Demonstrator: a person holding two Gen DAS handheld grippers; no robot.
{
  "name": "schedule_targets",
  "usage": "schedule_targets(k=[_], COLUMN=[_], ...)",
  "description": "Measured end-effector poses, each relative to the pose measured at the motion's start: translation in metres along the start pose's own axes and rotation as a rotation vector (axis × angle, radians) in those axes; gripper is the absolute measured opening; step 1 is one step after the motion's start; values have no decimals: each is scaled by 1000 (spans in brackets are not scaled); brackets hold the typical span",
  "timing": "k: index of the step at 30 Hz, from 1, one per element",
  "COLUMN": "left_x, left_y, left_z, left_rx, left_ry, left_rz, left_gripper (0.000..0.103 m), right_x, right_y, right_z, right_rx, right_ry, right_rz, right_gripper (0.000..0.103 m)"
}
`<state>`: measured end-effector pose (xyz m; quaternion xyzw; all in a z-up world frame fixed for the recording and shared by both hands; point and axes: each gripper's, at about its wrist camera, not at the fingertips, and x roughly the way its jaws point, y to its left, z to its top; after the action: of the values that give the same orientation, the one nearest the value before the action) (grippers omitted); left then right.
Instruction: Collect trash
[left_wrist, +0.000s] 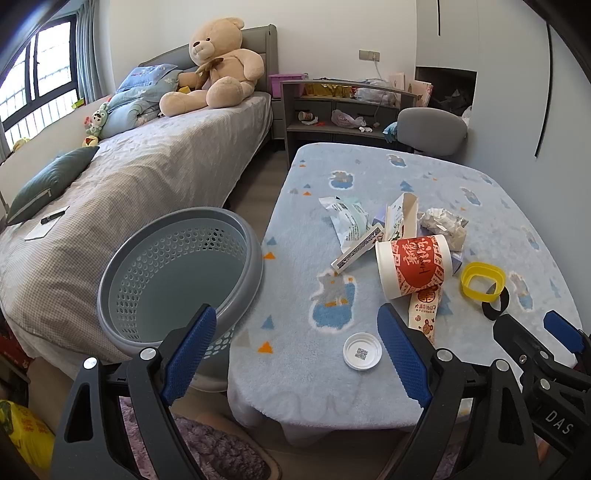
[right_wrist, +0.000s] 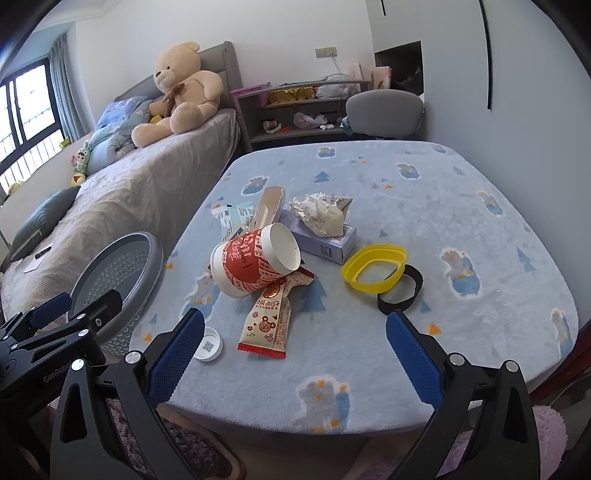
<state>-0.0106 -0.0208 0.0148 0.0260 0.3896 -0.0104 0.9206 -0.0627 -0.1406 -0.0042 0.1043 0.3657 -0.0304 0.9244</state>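
While both of my grippers hang wide open and hold nothing, the trash lies heaped on the blue fleece table (right_wrist: 461, 206) ahead of them.

My left gripper (left_wrist: 297, 350) has the white cap (left_wrist: 361, 350) just inside its right finger, and the grey perforated basket (left_wrist: 177, 273) sits beyond its left finger, off the table's edge. Ahead of my right gripper (right_wrist: 295, 349) a red-and-white paper cup (right_wrist: 255, 264) lies on its side, resting on a cream snack wrapper (right_wrist: 269, 317); a yellow ring lid (right_wrist: 373, 267) touches a black ring (right_wrist: 400, 290) just beyond the right finger. Only the right wrist view shows the lilac box (right_wrist: 325, 240) under the crumpled paper (right_wrist: 319, 214); only the left shows a long flat strip (left_wrist: 356, 251) leaning beside the cup.
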Motion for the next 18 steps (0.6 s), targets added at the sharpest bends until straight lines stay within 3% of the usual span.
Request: schedule_targets(k=[18], left_x=[-3], left_y=[13], left_z=[-1], left_rx=[-9], left_ry=[-2], left_rz=[-2], left_gripper=[85], right_x=[-3], right_y=[0], right_z=[-2], right_rx=[-4], right_ry=[-4], right_rz=[16], right_gripper=[97])
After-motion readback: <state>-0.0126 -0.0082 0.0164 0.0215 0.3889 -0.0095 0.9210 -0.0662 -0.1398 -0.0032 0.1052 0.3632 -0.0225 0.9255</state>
